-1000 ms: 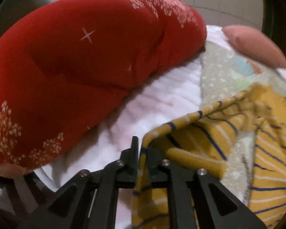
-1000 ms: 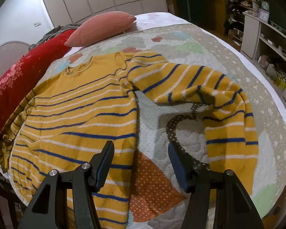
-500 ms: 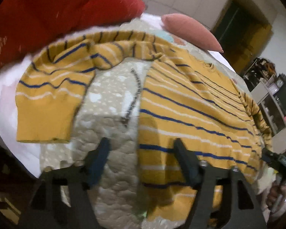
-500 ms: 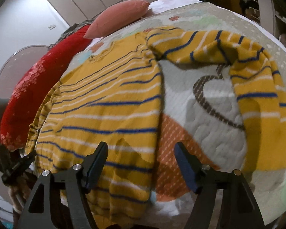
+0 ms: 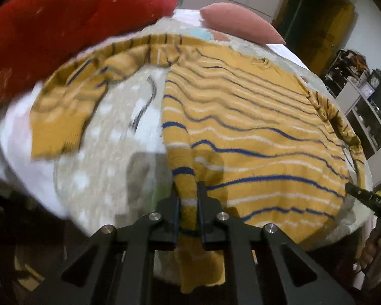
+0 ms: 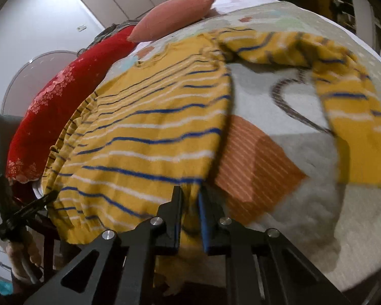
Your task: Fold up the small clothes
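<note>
The yellow striped sweater [image 5: 254, 137] lies face up on the bed's patterned quilt [image 5: 109, 157], its body spread flat, neckline toward twelve o'clock and hem hanging over the near edge at six. Both sleeves are thrown outward: one bends round to about nine o'clock in the left wrist view, the other [image 6: 350, 117] trails down toward three o'clock in the right wrist view.

The left hand-held gripper [image 5: 188, 203] is closing on the hem corner at the sweater's left side, and a ridge of knit stands pinched between its jaws. The right hand-held gripper [image 6: 190, 203] is closing on the opposite hem corner, fabric bunched between its jaws; blur makes it hard to say how much cloth it has, though it looks a solid bite.

The step in hand, as I read it, is lifting the hem to fold the body. To do it well, both corners should rise together and level, so the blue stripes stay parallel and the knit does not skew. Keep gentle tension between the two grips, because this loose knit sags in the middle. The sleeves probably want bringing in across the chest first, or they end up sticking out. Carry the hem toward the pink pillow [image 5: 241, 23] at twelve o'clock, clear of the red bolster [image 5: 71, 28] at ten, and release only once it rests flat.
</note>
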`<state>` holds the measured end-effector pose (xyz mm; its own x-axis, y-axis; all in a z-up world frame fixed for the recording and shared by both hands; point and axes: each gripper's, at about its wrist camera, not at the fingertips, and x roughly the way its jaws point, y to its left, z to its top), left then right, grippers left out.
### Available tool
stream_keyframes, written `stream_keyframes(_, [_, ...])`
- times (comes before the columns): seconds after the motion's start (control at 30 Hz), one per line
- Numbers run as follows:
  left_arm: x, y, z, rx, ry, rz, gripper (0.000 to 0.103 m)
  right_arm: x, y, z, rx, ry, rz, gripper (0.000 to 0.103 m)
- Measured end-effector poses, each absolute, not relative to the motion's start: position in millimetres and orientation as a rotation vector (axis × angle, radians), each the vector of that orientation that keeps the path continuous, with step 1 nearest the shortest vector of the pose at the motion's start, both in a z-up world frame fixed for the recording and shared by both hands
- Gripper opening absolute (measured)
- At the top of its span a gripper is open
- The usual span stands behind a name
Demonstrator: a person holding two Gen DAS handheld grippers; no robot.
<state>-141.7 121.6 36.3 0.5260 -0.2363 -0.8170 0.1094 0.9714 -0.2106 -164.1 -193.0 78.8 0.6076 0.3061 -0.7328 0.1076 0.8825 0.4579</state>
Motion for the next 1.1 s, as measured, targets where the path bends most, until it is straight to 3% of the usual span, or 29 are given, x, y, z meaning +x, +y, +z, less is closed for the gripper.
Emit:
stream_keyframes(0.13, [-169.3,141.1,34.1,-0.194,0.989,-0.195,0.011,-186.4,-218.7,80.4,0.527,0.896,0.087,0.017])
stream_keyframes(0.17, [-172.7,146.8,35.6,-0.219,0.978,-0.197,0.012,-190.3,-232.2,84.6,0.554,0.865,0.055,0.033])
stream_keyframes(0.2, [-173.1,149.9,38.8,-0.231,0.968,-0.194,0.014,-192.7,-244.4,87.6,0.582,0.842,0.018,0.055])
stream_keyframes(0.23, [-174.4,153.2,42.4,-0.231,0.955,-0.186,0.022,-195.8,-264.2,90.6,0.638,0.800,-0.034,0.064])
stream_keyframes(0.33, [-169.4,154.3,54.0,-0.235,0.908,-0.160,0.047,-207.9,-310.9,94.1,0.746,0.718,-0.196,0.067])
stream_keyframes(0.47, [-154.2,149.8,54.0,-0.287,0.910,-0.192,0.051,-222.5,-338.7,92.6,0.717,0.689,-0.359,0.076])
stream_keyframes(0.63, [-132.2,124.1,45.0,-0.308,0.967,-0.236,0.051,-194.0,-336.0,75.0,0.679,0.747,-0.337,0.072])
stream_keyframes(0.67, [-130.2,118.4,45.7,-0.301,0.971,-0.243,0.051,-186.5,-333.4,74.2,0.662,0.753,-0.324,0.057])
stream_keyframes(0.7, [-127.5,110.4,48.4,-0.285,0.973,-0.250,0.051,-183.7,-333.9,73.0,0.648,0.760,-0.305,0.024])
stream_keyframes(0.73, [-126.0,104.2,51.2,-0.270,0.971,-0.253,0.051,-175.0,-333.4,71.8,0.663,0.773,-0.251,0.016])
stream_keyframes(0.83, [-121.1,91.8,62.1,-0.227,0.951,-0.251,0.052,-164.0,-344.0,82.0,0.658,0.784,-0.190,0.015])
stream_keyframes(1.1, [-105.2,70.1,69.9,-0.191,0.933,-0.264,0.056,-159.2,-465.2,163.4,0.412,0.708,-0.678,0.018])
